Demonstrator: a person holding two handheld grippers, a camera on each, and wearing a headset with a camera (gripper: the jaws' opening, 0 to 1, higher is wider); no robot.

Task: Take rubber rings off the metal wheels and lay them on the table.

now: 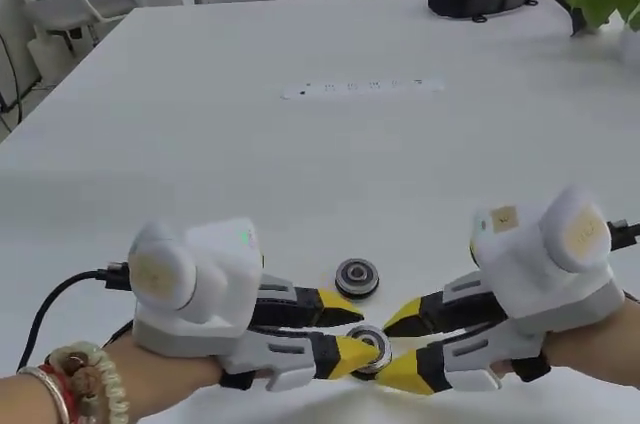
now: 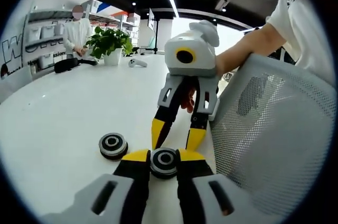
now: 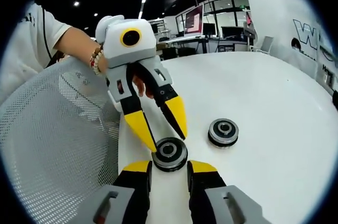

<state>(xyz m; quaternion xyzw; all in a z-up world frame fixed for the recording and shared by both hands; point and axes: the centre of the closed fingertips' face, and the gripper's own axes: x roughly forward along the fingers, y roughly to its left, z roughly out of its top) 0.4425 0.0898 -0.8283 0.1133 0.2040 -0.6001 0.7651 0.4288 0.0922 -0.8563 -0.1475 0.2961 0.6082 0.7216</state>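
The near wheel (image 1: 368, 344) lies on the table (image 1: 330, 164) at 6 o'clock in the head view. The left claw (image 2: 165, 155) pinches its rim, and the right claw (image 3: 170, 167) is spread just short of it. A second wheel (image 1: 357, 276) sits at its 12 o'clock. The rubber ring (image 2: 164, 173) is probably soft and stretchy over stiff metal, best nipped at its outer edge. Pad contact is hard to make out.
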